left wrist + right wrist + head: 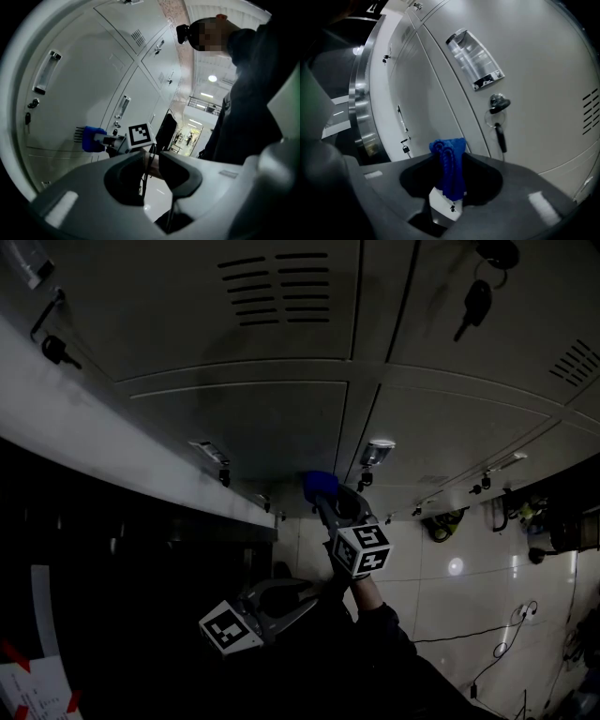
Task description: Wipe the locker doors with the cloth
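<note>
Wiping is under way, I'd judge. Your right gripper (450, 168) is clamped on the blue cloth (319, 484). The cloth looks pressed against the locker doors (253, 427), just below and left of the label holder (378, 451).

No streaks or wet patches show (the head view is too dark for that), so I can't read which doors are done and which are left. My guess is most of the bank remains, including the doors above the label holder.

Your left gripper (152, 157) hangs well below the label holder and clear of the doors. Its jaws are drawn almost together with nothing between them, so it's idle.

Counts, big to small:
- Locker doors: four panels meet around the label holder in the head view. More run off the edges, so there's no full total.
- Grippers: two.
- Cloth: one, bunched between the right gripper's jaws.
- Label holders: at least three along that row.
- Keys (476, 304): two hang in locks above the label holder. A third sits just under it in the right gripper view.
</note>
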`<state>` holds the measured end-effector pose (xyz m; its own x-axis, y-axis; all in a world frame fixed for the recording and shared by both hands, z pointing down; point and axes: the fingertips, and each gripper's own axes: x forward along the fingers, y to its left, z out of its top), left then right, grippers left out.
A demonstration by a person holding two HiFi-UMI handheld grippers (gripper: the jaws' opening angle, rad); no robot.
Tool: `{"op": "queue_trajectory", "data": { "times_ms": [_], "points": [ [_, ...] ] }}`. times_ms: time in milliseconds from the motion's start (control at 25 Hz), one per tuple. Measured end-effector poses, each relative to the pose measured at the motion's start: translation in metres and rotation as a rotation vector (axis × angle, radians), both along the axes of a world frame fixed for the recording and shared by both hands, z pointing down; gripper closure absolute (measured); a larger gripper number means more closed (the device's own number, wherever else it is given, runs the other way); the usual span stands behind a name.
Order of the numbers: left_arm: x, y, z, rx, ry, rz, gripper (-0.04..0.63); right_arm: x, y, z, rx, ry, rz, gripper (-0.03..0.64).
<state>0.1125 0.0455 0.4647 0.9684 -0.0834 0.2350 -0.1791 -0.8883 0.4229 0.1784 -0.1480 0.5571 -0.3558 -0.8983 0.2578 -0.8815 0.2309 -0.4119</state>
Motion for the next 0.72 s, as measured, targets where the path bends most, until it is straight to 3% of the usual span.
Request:
{"op": "queue_trajectory", "data": {
  "times_ms": [720],
  "points": [
    [-0.128,-0.027,0.011,-0.010,-0.010,-0.046,0.503,-0.160,-0.051,0.001,0.031,0.041,-0.150,0.486]
  ]
}}
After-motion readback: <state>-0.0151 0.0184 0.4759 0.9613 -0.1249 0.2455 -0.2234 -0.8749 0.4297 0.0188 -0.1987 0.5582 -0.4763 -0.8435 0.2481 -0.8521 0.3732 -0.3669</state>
